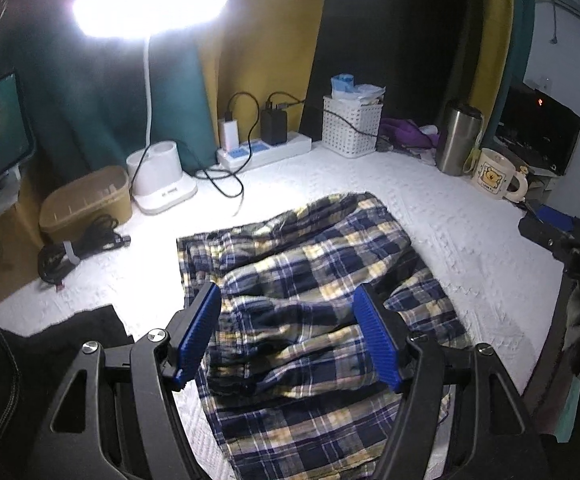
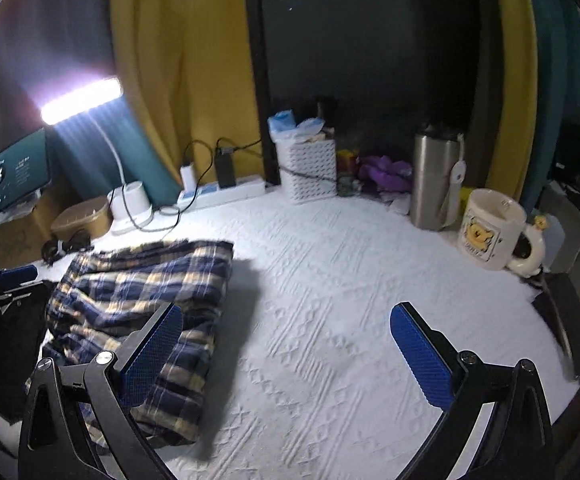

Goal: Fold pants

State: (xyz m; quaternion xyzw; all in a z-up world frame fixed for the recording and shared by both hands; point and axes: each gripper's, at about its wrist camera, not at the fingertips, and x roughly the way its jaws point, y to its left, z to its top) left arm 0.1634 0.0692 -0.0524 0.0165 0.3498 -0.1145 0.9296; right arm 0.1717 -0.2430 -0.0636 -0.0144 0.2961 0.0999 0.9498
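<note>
The plaid pants [image 1: 309, 300], blue, white and yellow, lie bunched and partly folded on the white textured tablecloth [image 1: 429, 216]. My left gripper [image 1: 290, 328] hovers just above them, jaws open, blue pads [image 1: 198, 332] empty. In the right wrist view the pants [image 2: 142, 300] lie at the left. My right gripper [image 2: 286, 352] is open and empty over bare cloth [image 2: 329, 300] to the right of the pants. The right gripper also shows at the right edge of the left wrist view [image 1: 557, 236].
Along the back stand a lit desk lamp [image 1: 162, 184], a power strip with chargers [image 1: 262, 148], a white basket [image 1: 351, 124], a steel tumbler [image 1: 457, 140] and a bear mug [image 1: 493, 174]. A tan box [image 1: 86, 200] and coiled cable [image 1: 78, 248] sit at the left. Dark cloth [image 1: 62, 344] lies near left.
</note>
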